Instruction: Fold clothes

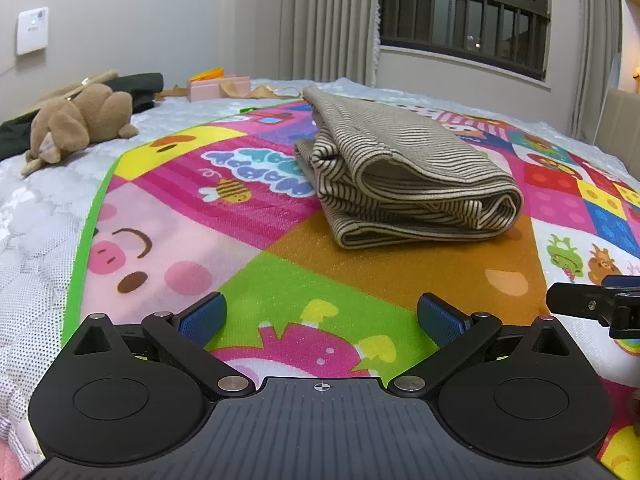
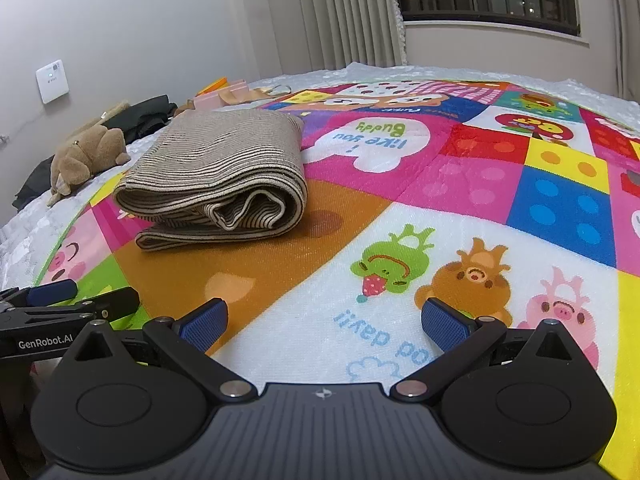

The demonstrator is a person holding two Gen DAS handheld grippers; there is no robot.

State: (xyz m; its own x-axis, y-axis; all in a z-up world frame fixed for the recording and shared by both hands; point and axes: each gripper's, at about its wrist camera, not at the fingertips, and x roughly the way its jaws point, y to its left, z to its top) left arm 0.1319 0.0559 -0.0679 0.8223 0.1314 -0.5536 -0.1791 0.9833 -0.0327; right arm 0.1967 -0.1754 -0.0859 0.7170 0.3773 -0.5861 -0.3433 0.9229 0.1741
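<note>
Two grippers sit low at the bottom of their own views, both with jaws spread wide and nothing between the blue pads. The left gripper (image 1: 322, 320) hovers over green and pink patches of a cartoon play mat (image 1: 280, 280) spread on a white quilted bed (image 1: 36, 240); the right gripper (image 2: 324, 322) is over a white patch of the mat printed with a frog, a bear and a pig.

At the lower left of the right wrist view, the side of the left gripper reads "GenRobot.AI" in white. Writing on the mat appears upside down: "I like you Buddy" in a white bubble at upper centre of the right wrist view, and a partly hidden blue line just ahead of the right gripper that seems to end in "day!!".

The striped folded garment (image 1: 404, 176) lies in a thick bundle on the mat's orange patch, centre of the left wrist view, apart from both grippers.

A brown plush toy (image 1: 76, 124) lies on the bed at the left, beside dark clothing (image 1: 140, 88), with a pink box (image 1: 216, 88) further back.
</note>
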